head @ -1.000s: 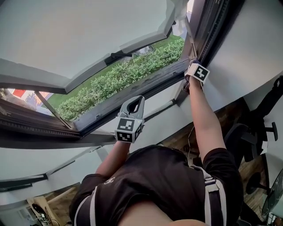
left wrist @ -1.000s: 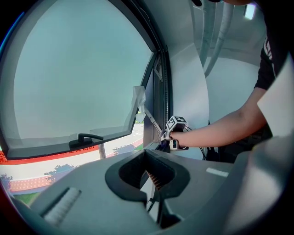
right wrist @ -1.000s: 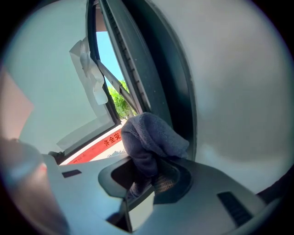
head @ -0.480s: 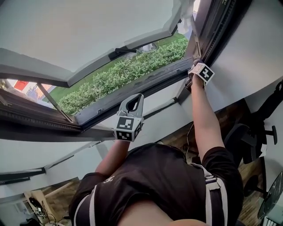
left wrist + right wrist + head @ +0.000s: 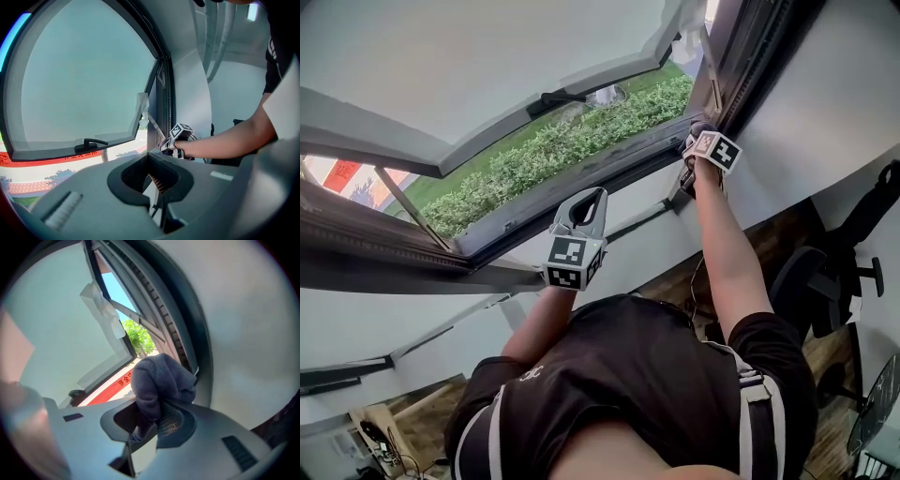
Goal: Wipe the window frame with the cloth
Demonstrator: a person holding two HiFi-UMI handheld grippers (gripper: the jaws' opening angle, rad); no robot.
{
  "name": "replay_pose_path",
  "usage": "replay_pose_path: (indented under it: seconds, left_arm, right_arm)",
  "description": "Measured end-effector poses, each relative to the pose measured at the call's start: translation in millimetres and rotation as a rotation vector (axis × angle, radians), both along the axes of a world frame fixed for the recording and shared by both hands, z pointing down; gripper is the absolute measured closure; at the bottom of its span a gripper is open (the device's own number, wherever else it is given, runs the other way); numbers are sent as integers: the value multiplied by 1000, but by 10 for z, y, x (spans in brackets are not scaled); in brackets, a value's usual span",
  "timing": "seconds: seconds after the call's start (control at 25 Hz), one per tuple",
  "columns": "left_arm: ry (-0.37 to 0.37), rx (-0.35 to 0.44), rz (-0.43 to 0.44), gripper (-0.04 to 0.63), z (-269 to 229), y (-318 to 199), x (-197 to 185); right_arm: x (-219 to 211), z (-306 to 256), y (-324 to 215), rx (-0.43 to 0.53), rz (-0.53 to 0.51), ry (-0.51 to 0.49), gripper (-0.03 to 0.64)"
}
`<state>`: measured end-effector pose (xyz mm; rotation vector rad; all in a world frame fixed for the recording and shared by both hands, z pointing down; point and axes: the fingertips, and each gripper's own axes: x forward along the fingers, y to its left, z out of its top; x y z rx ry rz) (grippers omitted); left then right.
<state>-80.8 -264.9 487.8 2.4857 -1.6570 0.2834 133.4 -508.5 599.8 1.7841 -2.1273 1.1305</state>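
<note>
A grey cloth (image 5: 157,380) is bunched between the jaws of my right gripper (image 5: 152,416), which is shut on it. The cloth presses against the dark window frame (image 5: 171,336) at its lower right corner. In the head view the right gripper (image 5: 703,139) is raised to that corner, where the frame's bottom rail (image 5: 581,192) meets the upright. My left gripper (image 5: 586,208) hovers below the bottom rail, shut and holding nothing. The left gripper view shows its jaws (image 5: 151,159) together, with the right gripper (image 5: 180,133) beyond them at the frame.
The sash (image 5: 487,56) is swung outward, with a handle (image 5: 555,97) and a stay arm (image 5: 412,211). White tape (image 5: 101,305) hangs at its corner. A hedge (image 5: 553,150) lies outside. A white wall (image 5: 834,122) and an office chair (image 5: 825,281) are to the right.
My right gripper with the cloth has shifted a little to the left along the frame's lower right corner. The left gripper has hardly moved.
</note>
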Motion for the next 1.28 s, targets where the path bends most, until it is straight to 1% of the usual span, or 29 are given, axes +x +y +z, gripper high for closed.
replay_pose_path:
  seconds: [0.08,0.16,0.24,0.36,0.48,0.6,0.68,0.76,0.92,1.08,1.2,1.28]
  left_arm:
    - [5,0,9,588,0,13,21]
    - [10,4,16,588,-18,38,47]
    - [10,12,20,588,-57,79,68]
    - [19,23,8,588,-131,114,26]
    - [28,37,-7,588,-205,123,-54]
    - [41,51,-10,588,-272,133,-84]
    - [45,61,-1,588,-304,132,-62]
    - [50,74,18,588,-336,119,-6]
    - [56,103,72,588,-393,107,167]
    - [80,113,103,588,-371,131,341]
    - [100,92,132,588,-267,157,503]
    - [108,74,158,588,-192,174,629]
  right_arm:
    - [-118,5,76,4,-27,-12,531]
    - [-157,-5,113,20,-29,-27,531]
    - [-100,-70,162,69,-12,-14,529]
    - [6,-324,280,206,8,93,529]
    - [7,-640,469,343,1,180,529]
    - [-71,-954,771,479,-27,266,529]
    - [-122,-1128,1016,552,-36,316,531]
    - [-181,-1278,1268,610,-46,337,531]
    - [-251,-1466,1759,670,-50,316,531]
    - [-252,-1563,2232,712,-70,336,531]
    - [-214,-1485,2478,716,-77,366,531]
    - [-122,-1383,2511,689,-63,380,531]
